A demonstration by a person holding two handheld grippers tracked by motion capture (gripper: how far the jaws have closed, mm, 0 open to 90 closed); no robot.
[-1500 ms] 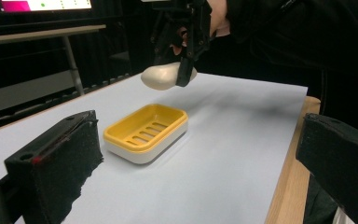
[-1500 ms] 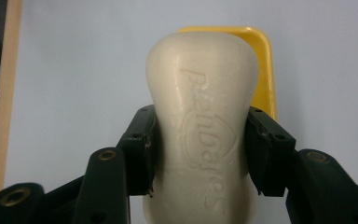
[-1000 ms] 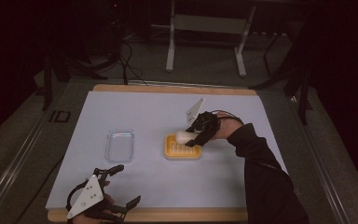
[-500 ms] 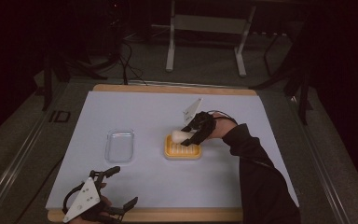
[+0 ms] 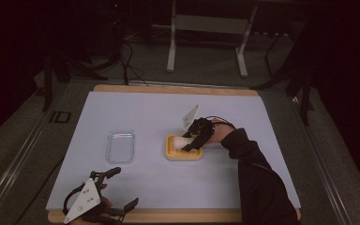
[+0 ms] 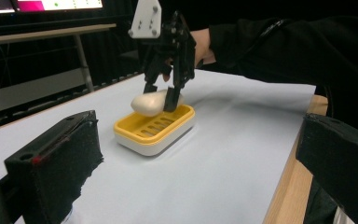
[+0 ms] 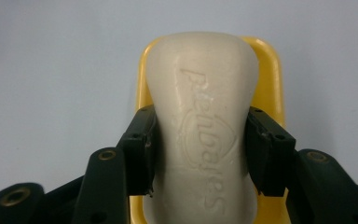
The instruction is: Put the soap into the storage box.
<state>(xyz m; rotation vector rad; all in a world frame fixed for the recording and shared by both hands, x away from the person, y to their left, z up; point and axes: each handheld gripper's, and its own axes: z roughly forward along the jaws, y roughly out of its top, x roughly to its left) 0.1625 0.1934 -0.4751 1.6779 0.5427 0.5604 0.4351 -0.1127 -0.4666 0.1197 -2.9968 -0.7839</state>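
While its two black padded jaws pinch the long sides of a smooth, cream-white soap bar [image 7: 200, 126], the right hand-held gripper [image 5: 193, 139] holds it tilted over the yellow soap dish [image 6: 154, 128] at the middle of the high view. Raised lettering is embossed on the bar's rounded top. A slotted yellow tray sits in the dish's glossy white base on the matte pale-blue bench [image 5: 168, 187]. Left of the dish lies a clear plastic tray [image 5: 120, 146]. At the frame's lower left, the left hand-held gripper [image 5: 122, 193] has its jaws spread, holding nothing.
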